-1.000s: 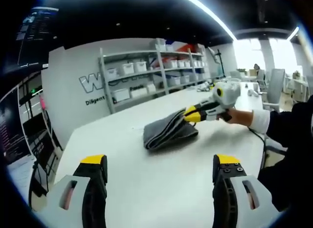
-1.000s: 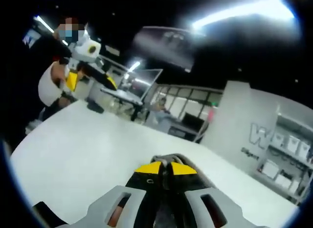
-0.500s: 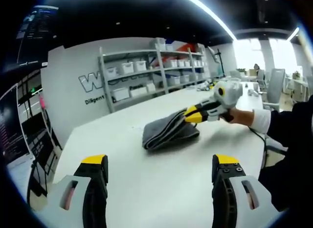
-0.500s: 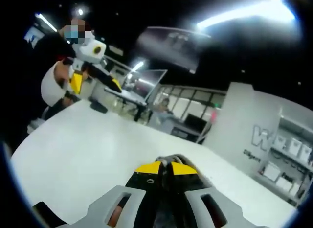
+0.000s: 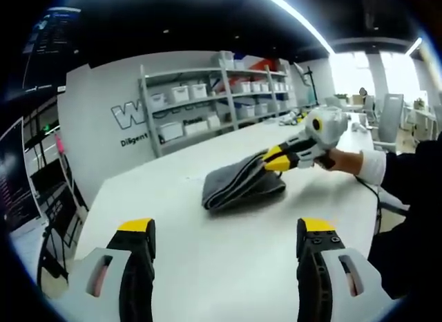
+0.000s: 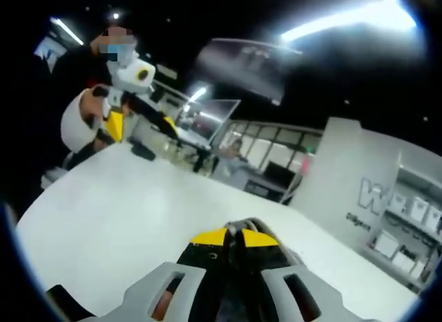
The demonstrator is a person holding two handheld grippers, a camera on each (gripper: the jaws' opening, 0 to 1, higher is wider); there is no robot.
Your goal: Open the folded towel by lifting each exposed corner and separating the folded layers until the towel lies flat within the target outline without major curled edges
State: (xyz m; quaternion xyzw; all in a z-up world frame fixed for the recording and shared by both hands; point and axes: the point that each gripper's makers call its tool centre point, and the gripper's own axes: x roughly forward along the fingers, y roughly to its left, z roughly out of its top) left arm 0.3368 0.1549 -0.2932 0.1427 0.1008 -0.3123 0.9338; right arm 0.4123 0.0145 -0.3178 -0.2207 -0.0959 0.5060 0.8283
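Right claw lifting the towel's top layer a little higher than a moment ago.

Nearest, the left claw [image 5: 224, 242] is hanging wide open and empty above the bare white surface [image 5: 228, 267]. Farther out, toward the surface's middle, the right claw [image 5: 275, 158] is pinching shut on the upper fold of the grey towel [image 5: 238, 185], raising it slightly since the earlier frames, so the layers are probably beginning to separate. The towel is lying folded, its long axis running toward the far edge by the shelves [image 5: 214, 104], its rounded fold facing the left claw.
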